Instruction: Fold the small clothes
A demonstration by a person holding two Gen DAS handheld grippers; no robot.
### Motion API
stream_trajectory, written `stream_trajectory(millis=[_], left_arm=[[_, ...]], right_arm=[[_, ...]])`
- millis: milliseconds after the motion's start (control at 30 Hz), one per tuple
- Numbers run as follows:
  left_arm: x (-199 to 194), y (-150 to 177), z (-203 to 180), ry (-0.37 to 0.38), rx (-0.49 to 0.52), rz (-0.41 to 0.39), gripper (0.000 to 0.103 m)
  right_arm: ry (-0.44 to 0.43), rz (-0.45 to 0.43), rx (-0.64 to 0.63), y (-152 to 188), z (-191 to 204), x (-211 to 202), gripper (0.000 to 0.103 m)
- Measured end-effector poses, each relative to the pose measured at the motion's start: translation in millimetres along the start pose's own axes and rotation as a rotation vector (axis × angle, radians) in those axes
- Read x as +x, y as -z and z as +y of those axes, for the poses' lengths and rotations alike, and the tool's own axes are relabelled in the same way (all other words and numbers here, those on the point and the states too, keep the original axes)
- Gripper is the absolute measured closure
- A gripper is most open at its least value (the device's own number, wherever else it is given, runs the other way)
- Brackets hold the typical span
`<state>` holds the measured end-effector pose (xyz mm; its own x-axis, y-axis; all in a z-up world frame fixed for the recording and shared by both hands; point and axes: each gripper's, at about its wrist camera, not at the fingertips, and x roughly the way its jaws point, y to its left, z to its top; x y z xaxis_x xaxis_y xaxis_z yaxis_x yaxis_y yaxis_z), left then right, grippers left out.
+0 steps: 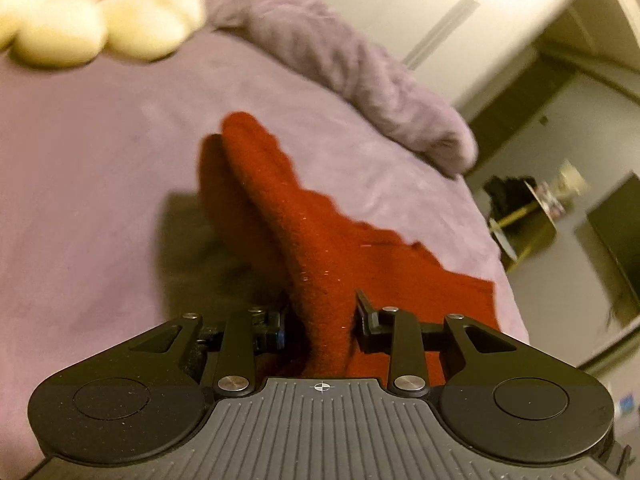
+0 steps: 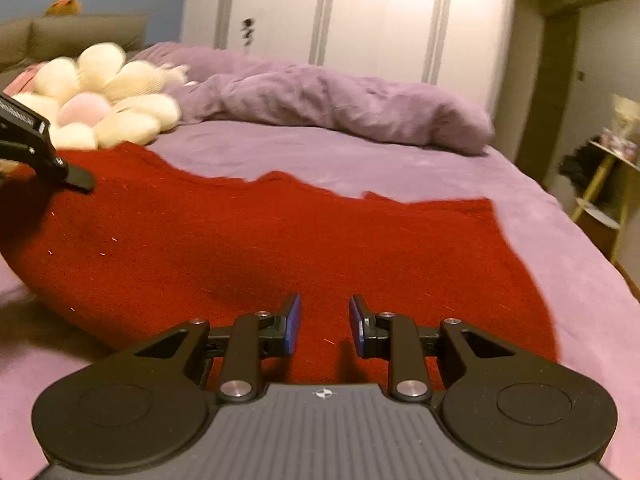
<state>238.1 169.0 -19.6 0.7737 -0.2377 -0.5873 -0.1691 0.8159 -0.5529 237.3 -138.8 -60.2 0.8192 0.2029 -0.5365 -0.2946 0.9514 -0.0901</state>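
A red knitted garment [image 2: 280,236] lies spread on the purple bed. My left gripper [image 1: 322,320] is shut on a fold of this red garment [image 1: 304,232] and holds it raised off the bed, so the cloth runs as a ridge away from the fingers. My right gripper [image 2: 325,322] is open and empty, its blue-padded fingers [image 2: 294,316] low over the near part of the garment. The left gripper's body also shows at the left edge of the right wrist view [image 2: 36,148], over the garment's far left corner.
A rumpled purple duvet [image 2: 340,104] lies along the far side of the bed. A cream flower-shaped cushion [image 2: 100,96] sits at the far left. White wardrobe doors [image 2: 360,16] stand behind. A small shelf unit [image 2: 604,184] stands right of the bed.
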Motion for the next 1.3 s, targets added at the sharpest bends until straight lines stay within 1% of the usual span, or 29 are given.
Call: stream_trajectory(millis=[100, 167, 300, 367, 433, 467, 533, 567, 600, 633, 667, 700, 733, 833, 867, 967, 1000, 1067, 1133, 1167, 1200, 1233, 1300], left_arm=[[3, 1, -39, 0.054, 0.066, -0.004, 0.069], [13, 4, -67, 0.098, 0.103, 0.001, 0.069], [47, 17, -115, 0.167, 0.137, 0.037, 0.069], [70, 30, -136, 0.194, 0.159, 0.061, 0.069], [94, 46, -147, 0.216, 0.164, 0.098, 0.069], [107, 53, -149, 0.225, 0.165, 0.12, 0.067], [134, 69, -145, 0.205, 0.138, 0.186, 0.063], [146, 76, -140, 0.19, 0.141, 0.211, 0.062], [150, 82, -136, 0.194, 0.15, 0.209, 0.063], [147, 84, -134, 0.209, 0.158, 0.185, 0.062], [141, 83, -134, 0.216, 0.157, 0.178, 0.059], [134, 79, -134, 0.221, 0.142, 0.184, 0.053], [122, 75, -132, 0.243, 0.117, 0.182, 0.047], [83, 64, -124, 0.31, 0.073, 0.142, 0.039], [72, 60, -118, 0.314, 0.07, 0.118, 0.037], [48, 50, -96, 0.243, 0.05, 0.044, 0.037], [48, 47, -90, 0.198, 0.057, 0.037, 0.037], [58, 46, -82, 0.097, 0.077, 0.056, 0.038], [79, 50, -76, 0.049, 0.084, 0.116, 0.038], [90, 55, -72, 0.01, 0.086, 0.151, 0.037], [99, 59, -70, 0.01, 0.089, 0.184, 0.032], [105, 59, -68, 0.028, 0.092, 0.201, 0.029], [107, 63, -67, 0.041, 0.082, 0.209, 0.028]], right_arm=[[0.039, -0.001, 0.074, 2, -26, -10, 0.071], [0.072, -0.008, 0.106, 5, -41, -16, 0.071], [0.13, -0.018, 0.157, 9, -70, -23, 0.07], [0.149, -0.017, 0.169, 13, -79, -24, 0.07], [0.159, -0.01, 0.177, 15, -87, -24, 0.07], [0.162, -0.008, 0.177, 17, -88, -24, 0.069], [0.166, 0.006, 0.185, 21, -93, -22, 0.068], [0.164, 0.011, 0.191, 23, -95, -22, 0.068], [0.163, 0.02, 0.198, 24, -97, -22, 0.067], [0.164, 0.032, 0.205, 26, -99, -21, 0.067], [0.163, 0.038, 0.211, 28, -101, -22, 0.066], [0.164, 0.039, 0.215, 30, -102, -22, 0.066], [0.167, 0.041, 0.215, 32, -104, -22, 0.065], [0.175, 0.053, 0.22, 37, -107, -24, 0.064], [0.174, 0.055, 0.225, 37, -105, -25, 0.064], [0.172, 0.047, 0.227, 36, -103, -29, 0.063], [0.172, 0.042, 0.223, 36, -102, -30, 0.062], [0.169, 0.041, 0.219, 34, -101, -31, 0.061], [0.155, 0.038, 0.226, 31, -99, -31, 0.061], [0.144, 0.039, 0.234, 29, -99, -31, 0.061], [0.128, 0.033, 0.245, 27, -99, -32, 0.06], [0.106, 0.026, 0.257, 24, -99, -32, 0.058], [0.039, 0.012, 0.279, 15, -101, -31, 0.051]])
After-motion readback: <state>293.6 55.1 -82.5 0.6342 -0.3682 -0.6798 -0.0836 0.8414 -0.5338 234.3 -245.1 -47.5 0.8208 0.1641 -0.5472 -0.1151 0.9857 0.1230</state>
